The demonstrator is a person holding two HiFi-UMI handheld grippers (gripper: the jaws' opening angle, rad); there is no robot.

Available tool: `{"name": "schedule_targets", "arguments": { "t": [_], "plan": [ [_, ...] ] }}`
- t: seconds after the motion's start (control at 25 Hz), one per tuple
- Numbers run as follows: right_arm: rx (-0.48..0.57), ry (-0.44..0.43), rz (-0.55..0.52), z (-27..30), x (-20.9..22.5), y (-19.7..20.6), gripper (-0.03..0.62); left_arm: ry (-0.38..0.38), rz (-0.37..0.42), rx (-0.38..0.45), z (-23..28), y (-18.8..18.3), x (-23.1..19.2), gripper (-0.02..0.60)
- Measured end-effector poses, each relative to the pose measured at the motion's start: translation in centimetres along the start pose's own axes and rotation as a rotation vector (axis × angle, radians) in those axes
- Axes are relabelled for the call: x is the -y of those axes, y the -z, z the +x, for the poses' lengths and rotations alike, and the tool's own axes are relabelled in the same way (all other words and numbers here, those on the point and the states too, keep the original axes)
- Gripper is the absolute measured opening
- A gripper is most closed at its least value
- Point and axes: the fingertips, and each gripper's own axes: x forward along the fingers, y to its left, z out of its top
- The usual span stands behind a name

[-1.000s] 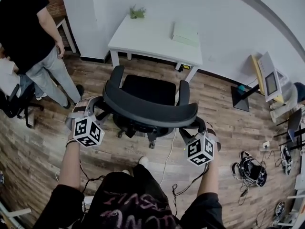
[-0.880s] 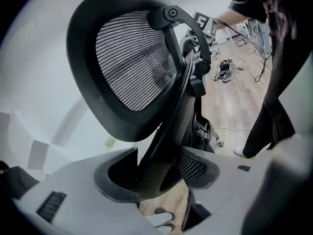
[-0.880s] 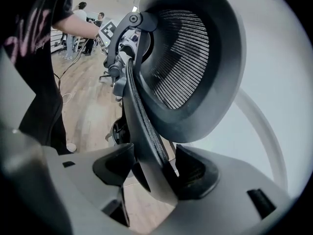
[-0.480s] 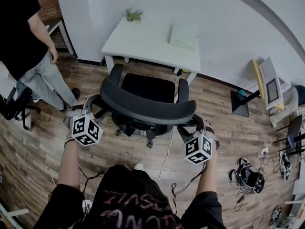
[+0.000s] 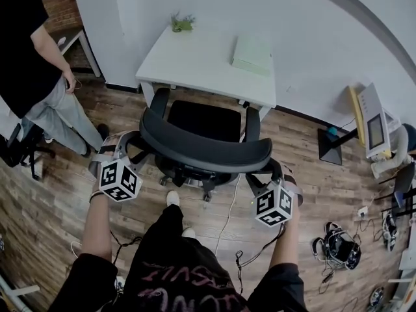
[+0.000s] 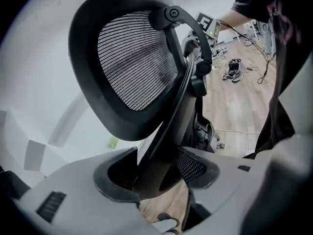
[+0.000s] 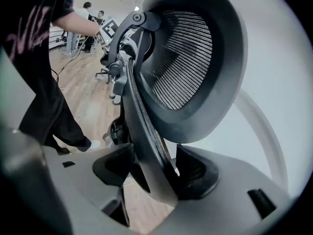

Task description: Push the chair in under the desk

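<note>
A black office chair [image 5: 203, 123] faces a white desk [image 5: 195, 64], its seat front close to the desk's near edge. My left gripper [image 5: 134, 152] clamps the left edge of the curved mesh backrest [image 5: 205, 149]. My right gripper [image 5: 262, 175] clamps the right edge. In the left gripper view the backrest frame [image 6: 168, 126] runs between the pads of the left gripper [image 6: 156, 173]. The right gripper view shows the frame [image 7: 144, 131] pinched inside the right gripper [image 7: 154, 170], with the mesh [image 7: 186, 67] above.
A green box [image 5: 252, 52] and a small plant [image 5: 182, 23] sit on the desk by the wall. A person [image 5: 32, 64] stands at the left near another chair [image 5: 19, 151]. A cable [image 5: 227, 207] trails on the wooden floor. Equipment [image 5: 374, 122] lies at the right.
The chair has rolled forward, nearer the desk. Both grippers went with it, still on the backrest. The holder's foot has stepped forward behind the chair base.
</note>
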Motion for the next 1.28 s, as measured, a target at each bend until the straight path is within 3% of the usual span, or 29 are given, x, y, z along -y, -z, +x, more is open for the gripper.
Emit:
{"name": "schedule_targets", "arguments": {
  "t": [1.28],
  "plan": [
    [-0.036, 0.041, 0.018, 11.2, 9.0, -2.7, 0.273, 0.023, 0.022, 0.046, 11.4, 1.7, -11.3, 0.267]
  ]
}}
